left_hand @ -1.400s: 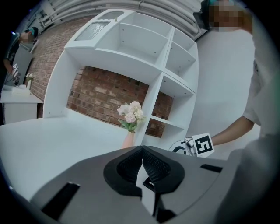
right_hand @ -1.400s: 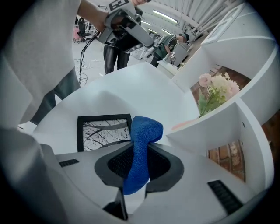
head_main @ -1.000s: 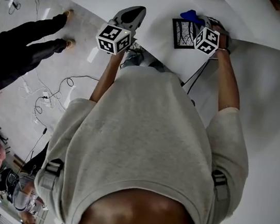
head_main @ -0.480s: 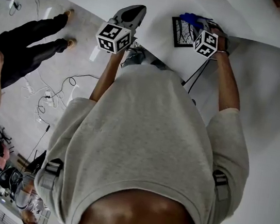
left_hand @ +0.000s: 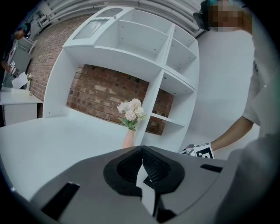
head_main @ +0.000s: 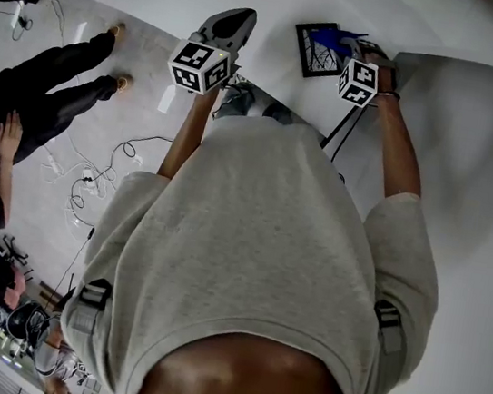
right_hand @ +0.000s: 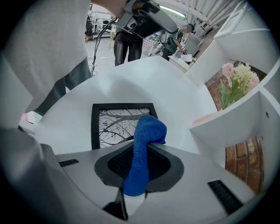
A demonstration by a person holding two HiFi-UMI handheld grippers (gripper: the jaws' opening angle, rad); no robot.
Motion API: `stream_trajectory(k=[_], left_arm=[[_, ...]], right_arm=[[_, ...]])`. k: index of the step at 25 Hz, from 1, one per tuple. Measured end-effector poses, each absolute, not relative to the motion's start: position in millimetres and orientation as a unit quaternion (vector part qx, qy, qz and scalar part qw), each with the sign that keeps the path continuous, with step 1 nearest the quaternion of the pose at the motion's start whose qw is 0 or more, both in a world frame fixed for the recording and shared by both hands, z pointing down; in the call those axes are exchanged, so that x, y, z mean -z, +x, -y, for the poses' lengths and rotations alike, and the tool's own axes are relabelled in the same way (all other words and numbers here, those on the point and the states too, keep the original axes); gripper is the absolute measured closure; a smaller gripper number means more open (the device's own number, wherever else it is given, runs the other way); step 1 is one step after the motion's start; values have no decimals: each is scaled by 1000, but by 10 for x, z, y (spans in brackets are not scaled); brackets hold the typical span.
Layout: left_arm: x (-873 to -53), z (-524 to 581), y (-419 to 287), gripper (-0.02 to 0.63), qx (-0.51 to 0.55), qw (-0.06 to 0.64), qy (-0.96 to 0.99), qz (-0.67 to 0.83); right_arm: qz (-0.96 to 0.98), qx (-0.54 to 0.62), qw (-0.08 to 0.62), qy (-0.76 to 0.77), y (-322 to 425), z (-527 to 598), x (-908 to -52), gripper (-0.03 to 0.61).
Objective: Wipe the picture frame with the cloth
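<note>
A black picture frame [right_hand: 109, 124] with a grey branch print lies flat on the white table [right_hand: 144, 83]; the head view shows the frame [head_main: 312, 53] near the table's right side. My right gripper [right_hand: 139, 153] is shut on a blue cloth [right_hand: 143, 148], whose bunched end rests on the frame's near right corner. In the head view the cloth [head_main: 333, 37] sits over the frame just ahead of the right gripper [head_main: 351, 51]. My left gripper [left_hand: 141, 159] is shut with nothing in it, held off the table's near edge, left of the frame [head_main: 228, 25].
A white shelf unit [left_hand: 144, 57] stands against a brick wall, with a vase of pale flowers [left_hand: 130, 117] in front of it. Another person [head_main: 20, 112] stands on the floor at the left, where cables [head_main: 94, 173] lie. A cable [head_main: 344, 128] hangs off the table's edge.
The right gripper and the blue cloth have slid farther along the frame, away from me. The frame itself has shifted slightly on the table. The left gripper has stayed put.
</note>
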State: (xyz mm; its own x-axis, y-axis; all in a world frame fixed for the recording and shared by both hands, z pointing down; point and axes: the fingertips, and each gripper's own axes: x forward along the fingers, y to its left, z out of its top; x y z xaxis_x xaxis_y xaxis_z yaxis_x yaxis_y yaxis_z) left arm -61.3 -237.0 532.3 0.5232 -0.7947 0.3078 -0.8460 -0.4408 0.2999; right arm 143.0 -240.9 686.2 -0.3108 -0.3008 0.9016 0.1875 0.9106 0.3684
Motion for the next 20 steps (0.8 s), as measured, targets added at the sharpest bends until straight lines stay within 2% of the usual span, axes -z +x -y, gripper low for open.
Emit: stream_trajectory(k=[20], left_arm=[[-5287, 2322, -156, 597, -59, 205, 877, 430]], right_arm=[[779, 185, 597, 51, 1742, 1689, -6863, 497]])
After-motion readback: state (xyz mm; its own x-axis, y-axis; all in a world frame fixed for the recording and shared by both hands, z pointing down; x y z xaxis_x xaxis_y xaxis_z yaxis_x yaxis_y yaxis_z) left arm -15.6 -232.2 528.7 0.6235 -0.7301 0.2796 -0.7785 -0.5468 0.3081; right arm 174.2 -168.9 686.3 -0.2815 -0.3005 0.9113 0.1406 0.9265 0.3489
